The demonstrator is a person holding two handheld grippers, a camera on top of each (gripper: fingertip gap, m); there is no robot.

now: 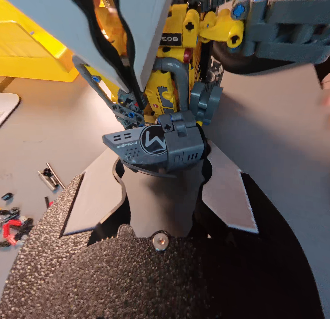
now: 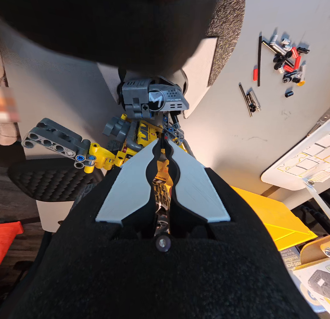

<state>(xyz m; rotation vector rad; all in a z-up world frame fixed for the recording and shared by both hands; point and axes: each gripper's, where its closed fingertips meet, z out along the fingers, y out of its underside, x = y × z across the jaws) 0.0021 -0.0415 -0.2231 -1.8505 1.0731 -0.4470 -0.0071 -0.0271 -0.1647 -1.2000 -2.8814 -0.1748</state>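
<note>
A yellow and grey building-block model (image 1: 160,88) hangs between my two grippers above a grey table (image 1: 53,113). My left gripper (image 1: 162,153) is shut on the model's dark grey block (image 1: 182,147), which bears a round emblem, with one light grey finger on each side. In the right wrist view the left gripper (image 2: 151,81) grips that block (image 2: 135,94) from above. My right gripper (image 2: 161,141) is pinched shut on a thin black part of the model's yellow body (image 2: 144,133). It also shows in the left wrist view (image 1: 134,94). A grey holed beam (image 2: 53,140) sticks out sideways.
Loose red, black and grey small parts (image 2: 289,60) and thin axles (image 1: 51,178) lie on the table. A yellow bin (image 2: 267,212), a white board with a printed sheet (image 2: 303,158), a black tyre (image 2: 44,180) and a red object (image 2: 9,235) are nearby. Across from one pair of fingers to the other is roughly 6 cm.
</note>
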